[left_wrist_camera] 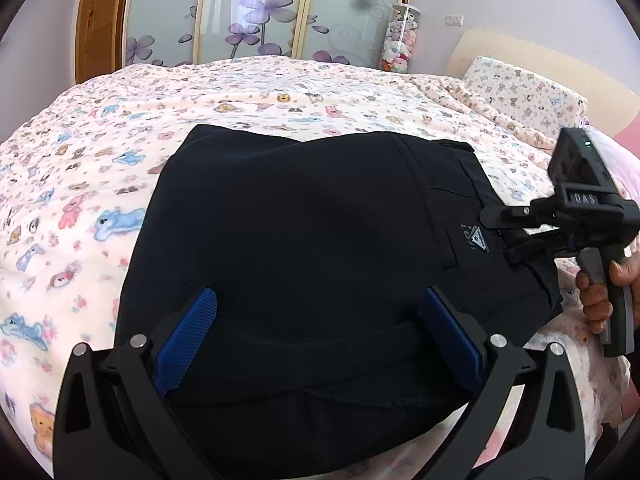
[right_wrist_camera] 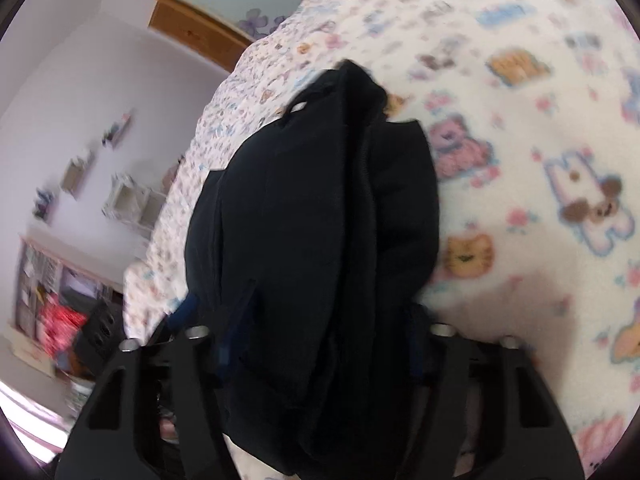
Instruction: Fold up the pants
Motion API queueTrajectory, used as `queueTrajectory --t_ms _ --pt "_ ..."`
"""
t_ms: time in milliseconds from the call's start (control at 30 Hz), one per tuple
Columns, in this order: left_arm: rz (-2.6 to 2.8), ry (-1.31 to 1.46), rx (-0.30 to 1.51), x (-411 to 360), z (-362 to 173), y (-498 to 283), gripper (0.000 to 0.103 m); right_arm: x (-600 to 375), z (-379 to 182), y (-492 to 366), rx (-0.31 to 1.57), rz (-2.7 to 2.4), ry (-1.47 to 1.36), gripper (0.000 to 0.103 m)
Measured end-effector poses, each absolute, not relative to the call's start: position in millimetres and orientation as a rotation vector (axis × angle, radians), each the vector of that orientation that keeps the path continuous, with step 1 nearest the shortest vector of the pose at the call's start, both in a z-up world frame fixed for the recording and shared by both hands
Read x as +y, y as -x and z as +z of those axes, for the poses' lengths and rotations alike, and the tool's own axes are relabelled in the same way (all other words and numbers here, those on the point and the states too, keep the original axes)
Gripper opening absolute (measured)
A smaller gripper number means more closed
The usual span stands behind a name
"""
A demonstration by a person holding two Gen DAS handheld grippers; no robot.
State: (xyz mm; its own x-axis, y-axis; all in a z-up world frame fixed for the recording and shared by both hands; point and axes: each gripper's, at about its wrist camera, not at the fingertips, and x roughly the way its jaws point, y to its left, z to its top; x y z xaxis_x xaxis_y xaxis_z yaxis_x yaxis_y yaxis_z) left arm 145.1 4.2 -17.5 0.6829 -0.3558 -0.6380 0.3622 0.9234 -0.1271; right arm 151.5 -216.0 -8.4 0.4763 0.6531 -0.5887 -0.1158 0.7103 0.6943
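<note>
A home bedroom is shown. A bed covered by a cream fleece blanket printed with cartoon animals [left_wrist_camera: 280, 92] is seen, with a matching printed pillow [left_wrist_camera: 520, 96] at its far right corner. Frosted sliding wardrobe doors with purple flowers [left_wrist_camera: 256, 16] are visible behind, beside what appears to be a clear tube of plush toys [left_wrist_camera: 400, 40].

Around the folded black pants [left_wrist_camera: 304, 240], bare bedspread [left_wrist_camera: 100, 184] lies open to their left and beyond their far edge. At their right end the right gripper [left_wrist_camera: 516, 228] crowds the approach, and the pillow [left_wrist_camera: 524, 96] rises further right.
</note>
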Motion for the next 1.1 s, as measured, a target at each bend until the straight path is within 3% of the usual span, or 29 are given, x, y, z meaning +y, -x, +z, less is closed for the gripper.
queueTrajectory --t_ms 133,333,767,1100 --pt "-0.397 0.021 0.714 8.8 -18.0 -146.2 0.101 -197.6 19.6 -134.4 0.864 0.531 -0.511 0.045" --pt "-0.397 0.061 0.706 15.4 -17.5 -147.0 0.101 -159.0 55.0 -115.9 0.766 0.562 -0.261 0.043" --pt "-0.451 0.203 0.843 88.2 24.0 -192.1 0.101 -194.2 23.1 -127.2 0.84 0.518 -0.446 0.043" --pt "-0.637 0.818 1.092 144.5 -35.9 -261.6 0.1 -202.5 12.9 -126.2 0.844 0.518 -0.496 0.044"
